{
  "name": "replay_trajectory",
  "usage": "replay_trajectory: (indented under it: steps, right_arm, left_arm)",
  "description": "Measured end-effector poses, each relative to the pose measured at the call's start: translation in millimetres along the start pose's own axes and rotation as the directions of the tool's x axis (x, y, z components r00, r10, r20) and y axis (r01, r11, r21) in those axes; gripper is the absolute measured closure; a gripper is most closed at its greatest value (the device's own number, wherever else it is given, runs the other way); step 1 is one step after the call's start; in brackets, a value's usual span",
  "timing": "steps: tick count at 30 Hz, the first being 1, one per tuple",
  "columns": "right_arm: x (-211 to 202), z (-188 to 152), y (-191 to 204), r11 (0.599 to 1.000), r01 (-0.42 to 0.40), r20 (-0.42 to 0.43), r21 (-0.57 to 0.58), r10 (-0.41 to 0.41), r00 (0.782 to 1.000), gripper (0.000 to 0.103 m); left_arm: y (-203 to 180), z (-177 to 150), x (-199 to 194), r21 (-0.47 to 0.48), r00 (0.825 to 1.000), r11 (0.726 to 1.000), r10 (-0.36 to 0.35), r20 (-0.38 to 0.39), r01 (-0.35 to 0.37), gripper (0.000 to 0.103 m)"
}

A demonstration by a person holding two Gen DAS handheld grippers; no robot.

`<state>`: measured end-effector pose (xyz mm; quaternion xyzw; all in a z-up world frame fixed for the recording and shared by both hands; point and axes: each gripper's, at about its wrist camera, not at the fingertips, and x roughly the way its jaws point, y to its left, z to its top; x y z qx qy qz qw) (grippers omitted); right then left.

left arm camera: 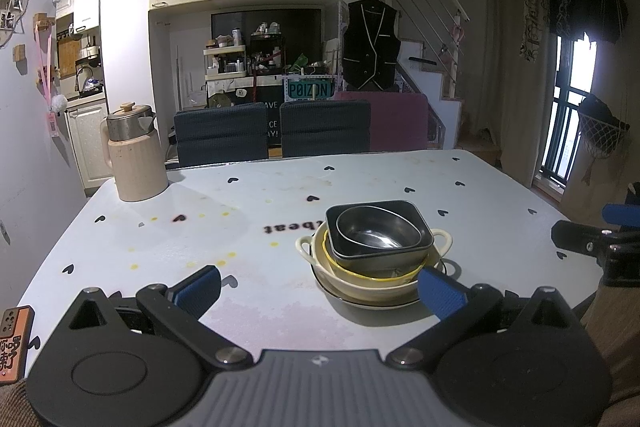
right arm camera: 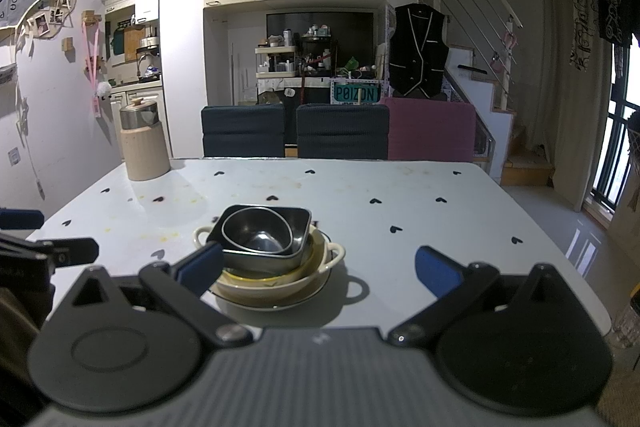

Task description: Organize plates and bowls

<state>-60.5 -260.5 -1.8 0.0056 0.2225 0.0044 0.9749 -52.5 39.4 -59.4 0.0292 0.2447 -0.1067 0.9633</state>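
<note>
Both hand-held grippers hang low over the near edge of the surface (left arm camera: 280, 187), empty and spread wide: the left hand-held gripper (left arm camera: 320, 289) has its blue pads well apart, with its right pad just in front of the stack's near rim, and the right hand-held gripper (right arm camera: 320, 269) is just as open, its left pad overlapping the stack's left side in its own view, though I cannot tell whether it touches. The dishes already sit nested in one pile near the middle of the white, heart-printed cloth: a round steel bowl (left arm camera: 378, 229) inside a dark square dish (left arm camera: 416, 247), that inside a yellow-rimmed bowl (left arm camera: 360, 273), then a cream two-handled bowl (left arm camera: 360, 289), all on a flat plate (left arm camera: 360, 303) at the bottom. Nothing else of the kind lies loose on the surface; only a beige insulated jug (left arm camera: 134, 155) stands at the far left corner, well apart from the pile. From where things lie, I'd say the gathering looks done, or else the pile is about to be taken apart and sorted; the pictures don't settle which. The square dish sits slightly askew in the round bowls, so the stack could wobble if lifted as one.
</note>
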Motion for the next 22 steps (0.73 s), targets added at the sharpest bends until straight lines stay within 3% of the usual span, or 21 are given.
replay_trajectory:
  steps: [22]
  right_arm:
    - [0.1, 0.1, -0.3, 1.0, 0.0, 0.0, 0.0, 0.0, 1.0, 0.0]
  left_arm:
    - [2.0, -0.4, 0.5, -0.003, 1.0, 1.0, 0.004, -0.006, -0.004, 0.0]
